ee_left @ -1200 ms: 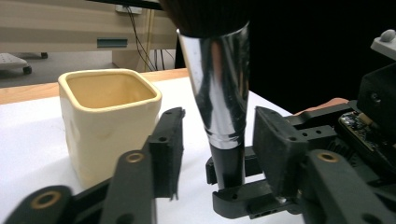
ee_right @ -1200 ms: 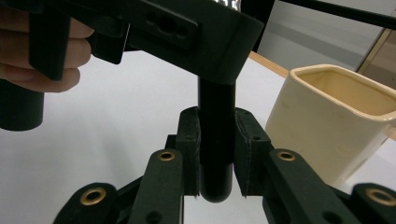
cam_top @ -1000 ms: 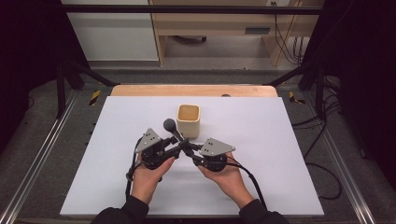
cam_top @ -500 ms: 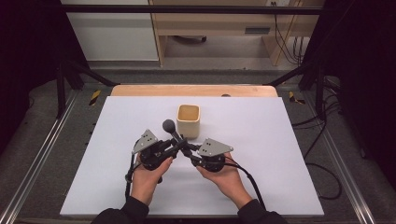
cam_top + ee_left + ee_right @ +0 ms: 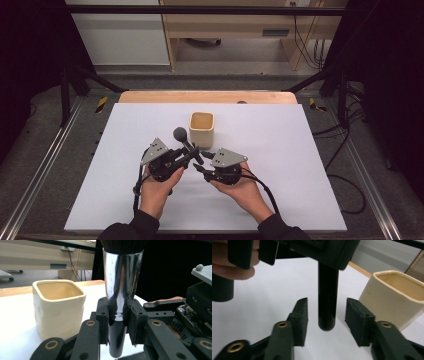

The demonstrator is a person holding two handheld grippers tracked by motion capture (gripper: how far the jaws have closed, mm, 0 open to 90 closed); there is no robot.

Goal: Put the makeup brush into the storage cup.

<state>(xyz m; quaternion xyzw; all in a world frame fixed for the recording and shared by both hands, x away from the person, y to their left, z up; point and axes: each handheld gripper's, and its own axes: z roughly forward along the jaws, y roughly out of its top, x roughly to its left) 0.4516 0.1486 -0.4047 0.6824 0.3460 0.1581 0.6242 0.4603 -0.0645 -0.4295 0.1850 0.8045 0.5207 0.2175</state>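
White tabletop (image 5: 300, 165) lies bare around the centre-frame work. Left gripper (image 5: 119, 322) clamps the makeup brush (image 5: 121, 287) at its chrome ferrule, bristles up. Right gripper (image 5: 326, 320) has just opened; its jaws flank the black handle end without touching. Cream ceramic cup (image 5: 201, 129) stands just behind, upper centre.

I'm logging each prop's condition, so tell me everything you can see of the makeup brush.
The black-handled makeup brush with shiny chrome ferrule stands roughly upright above the white table, dark bristle head on top, beside the cream square ceramic cup. The left gripper fingers clamp it where ferrule meets handle. Its rounded black handle end hangs between the right gripper fingers, untouched.
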